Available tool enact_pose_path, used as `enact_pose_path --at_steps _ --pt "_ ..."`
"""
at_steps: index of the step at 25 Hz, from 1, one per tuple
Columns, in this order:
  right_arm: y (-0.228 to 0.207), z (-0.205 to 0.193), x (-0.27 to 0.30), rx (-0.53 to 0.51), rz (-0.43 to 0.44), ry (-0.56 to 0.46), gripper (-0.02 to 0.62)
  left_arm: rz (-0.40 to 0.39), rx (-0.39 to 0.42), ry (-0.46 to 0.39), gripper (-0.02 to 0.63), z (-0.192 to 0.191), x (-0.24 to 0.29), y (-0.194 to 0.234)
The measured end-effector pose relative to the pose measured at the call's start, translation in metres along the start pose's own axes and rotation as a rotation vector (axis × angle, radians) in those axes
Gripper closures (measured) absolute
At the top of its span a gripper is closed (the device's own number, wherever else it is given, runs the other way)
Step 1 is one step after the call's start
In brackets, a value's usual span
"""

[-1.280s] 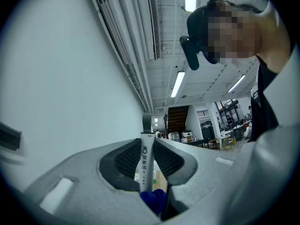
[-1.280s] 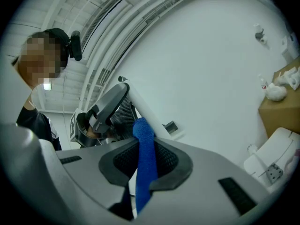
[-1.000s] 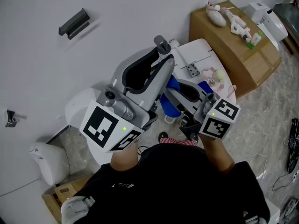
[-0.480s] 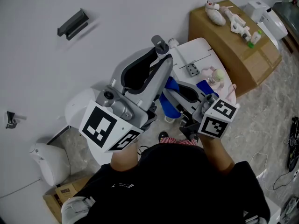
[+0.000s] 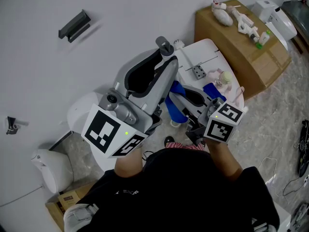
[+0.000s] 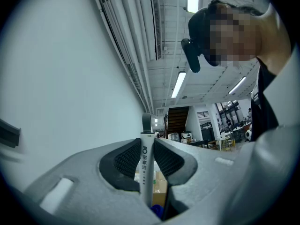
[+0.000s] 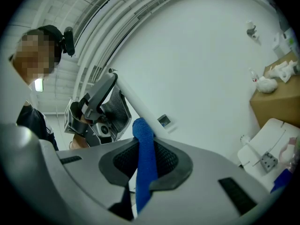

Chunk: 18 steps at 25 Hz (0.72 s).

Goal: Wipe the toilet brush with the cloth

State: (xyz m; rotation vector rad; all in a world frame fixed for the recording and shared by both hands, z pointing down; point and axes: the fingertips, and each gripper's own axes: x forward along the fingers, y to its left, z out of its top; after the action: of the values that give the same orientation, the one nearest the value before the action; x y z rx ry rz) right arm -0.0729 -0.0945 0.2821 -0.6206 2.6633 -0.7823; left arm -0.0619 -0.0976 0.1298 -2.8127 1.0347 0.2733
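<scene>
Against a white wall [image 5: 145,28], left tongs [image 6: 149,146] clamp the toilet brush handle [image 6: 146,172], right tongs [image 7: 143,146] clamp the blue cloth [image 7: 144,172]; small white toys [image 5: 222,13] lie atop a cardboard box [image 5: 236,50].

The brush handle [image 6: 147,172] bears a round logo and the characters 宝家洁, running downward; smaller print beneath is too small to read.

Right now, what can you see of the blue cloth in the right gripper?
The blue cloth is soft, nubby-looking fabric bunched into a narrow upright strip with a rounded, folded top. The right gripper pinches it between its jaws. The top pokes above them and the rest runs down between them. The top sits against or just in front of the white brush handle; whether they touch is unclear.
</scene>
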Motion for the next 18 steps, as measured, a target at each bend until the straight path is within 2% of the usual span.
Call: enact_pose_path --at_steps 18 --pt "-0.02 -0.02 -0.002 -0.015 -0.07 0.059 0.534 -0.002 0.001 -0.001 0.517 0.001 0.0 0.0"
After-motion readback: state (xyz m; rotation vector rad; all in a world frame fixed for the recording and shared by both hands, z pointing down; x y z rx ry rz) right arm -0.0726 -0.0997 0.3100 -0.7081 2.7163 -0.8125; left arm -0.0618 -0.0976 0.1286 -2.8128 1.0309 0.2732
